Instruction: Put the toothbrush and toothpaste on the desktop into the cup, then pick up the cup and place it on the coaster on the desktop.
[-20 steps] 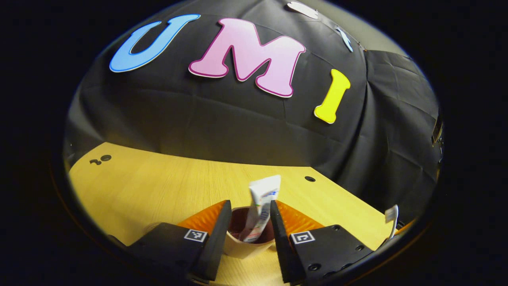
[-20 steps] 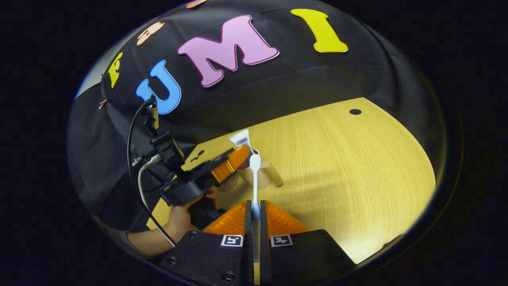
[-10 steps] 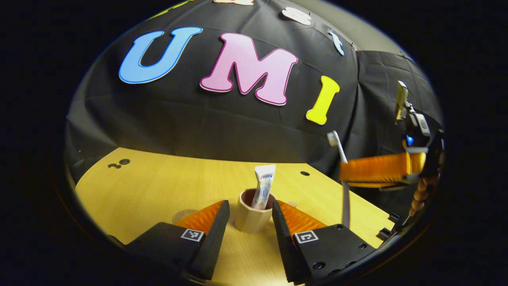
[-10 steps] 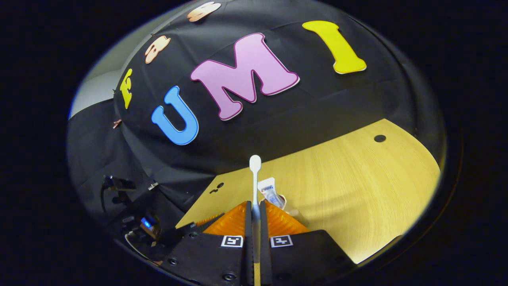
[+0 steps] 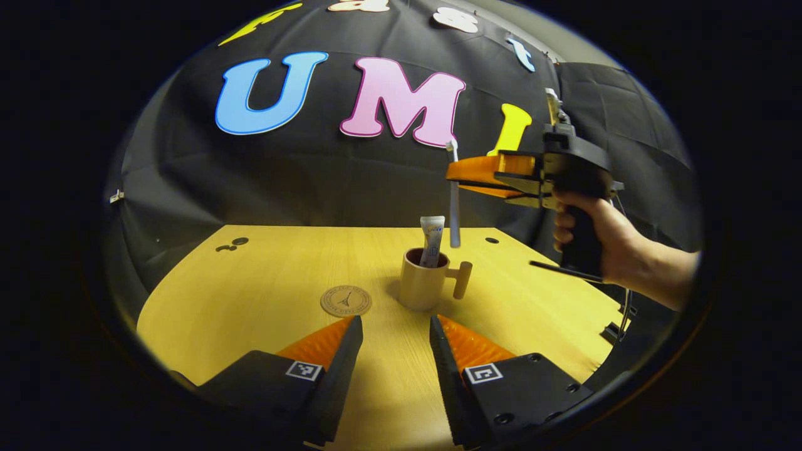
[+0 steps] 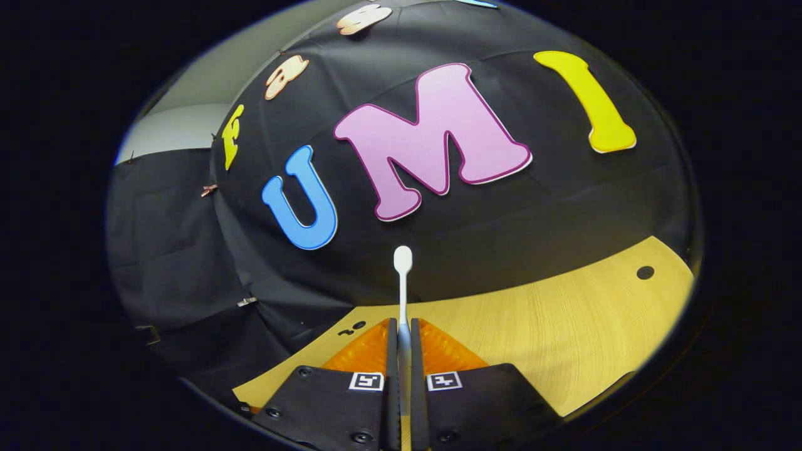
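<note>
Beige handled cup (image 5: pixel 425 285) on tabletop (image 5: pixel 263 294), white toothpaste (image 5: pixel 432 233) stood inside, slim white toothbrush (image 6: pixel 401 285) clamped upright by right gripper (image 6: pixel 401 341) fingers, left gripper (image 5: pixel 391 341) fingers spread wide, nothing held.

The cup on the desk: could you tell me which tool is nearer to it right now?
Right. The right tool, gripping the toothbrush, hangs just above the cup. The left tool sits open, back from it across bare desk.

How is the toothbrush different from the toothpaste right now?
The toothpaste already stands in the cup; the toothbrush hangs in the air above the cup. Nothing grips the toothpaste; the right gripper pinches the toothbrush. The toothpaste is a flat, wide tube; the toothbrush is a thin stick. Both stand roughly upright.
</note>
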`<state>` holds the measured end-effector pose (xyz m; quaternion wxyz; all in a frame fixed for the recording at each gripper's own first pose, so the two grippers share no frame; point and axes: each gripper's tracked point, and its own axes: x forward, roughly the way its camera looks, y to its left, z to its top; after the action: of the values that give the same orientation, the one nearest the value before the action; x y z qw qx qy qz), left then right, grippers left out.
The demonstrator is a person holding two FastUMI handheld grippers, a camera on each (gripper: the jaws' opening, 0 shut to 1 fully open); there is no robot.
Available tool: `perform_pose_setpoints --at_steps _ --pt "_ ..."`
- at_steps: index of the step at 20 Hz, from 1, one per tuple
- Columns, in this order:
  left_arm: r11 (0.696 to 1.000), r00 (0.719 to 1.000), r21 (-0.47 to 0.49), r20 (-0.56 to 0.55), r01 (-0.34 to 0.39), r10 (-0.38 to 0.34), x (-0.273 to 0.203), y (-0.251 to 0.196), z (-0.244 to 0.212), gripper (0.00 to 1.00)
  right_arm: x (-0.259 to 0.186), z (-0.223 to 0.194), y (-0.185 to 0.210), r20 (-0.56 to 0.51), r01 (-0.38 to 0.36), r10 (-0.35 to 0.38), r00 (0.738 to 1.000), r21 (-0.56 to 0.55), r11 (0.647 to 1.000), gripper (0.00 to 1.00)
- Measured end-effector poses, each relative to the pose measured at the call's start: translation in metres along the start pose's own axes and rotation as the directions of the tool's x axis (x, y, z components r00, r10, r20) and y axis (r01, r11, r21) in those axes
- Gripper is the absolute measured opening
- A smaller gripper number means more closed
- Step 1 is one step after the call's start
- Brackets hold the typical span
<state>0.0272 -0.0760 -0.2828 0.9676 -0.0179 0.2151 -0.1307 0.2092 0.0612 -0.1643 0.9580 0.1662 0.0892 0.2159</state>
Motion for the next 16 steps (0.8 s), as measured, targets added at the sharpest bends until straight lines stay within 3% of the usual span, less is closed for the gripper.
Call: perform_pose_setpoints --at_steps 7,12,16 --pt "0.996 0.999 -0.083 -0.028 -0.045 0.043 -0.006 0.009 -0.022 0.69 0.03 -0.033 0.007 0.0 -0.077 0.078 0.997 -0.183 0.98 0.1" --pt "0.994 0.997 -0.09 -0.033 -0.067 0.064 -0.002 0.017 -0.029 0.68 0.034 -0.061 0.005 -0.049 -0.102 0.09 0.995 -0.391 0.915 0.1" --pt "0.993 0.997 -0.098 -0.04 -0.064 0.06 0.001 0.015 -0.032 0.68 0.031 -0.082 -0.006 -0.112 -0.109 0.063 0.992 -0.47 0.876 0.1"
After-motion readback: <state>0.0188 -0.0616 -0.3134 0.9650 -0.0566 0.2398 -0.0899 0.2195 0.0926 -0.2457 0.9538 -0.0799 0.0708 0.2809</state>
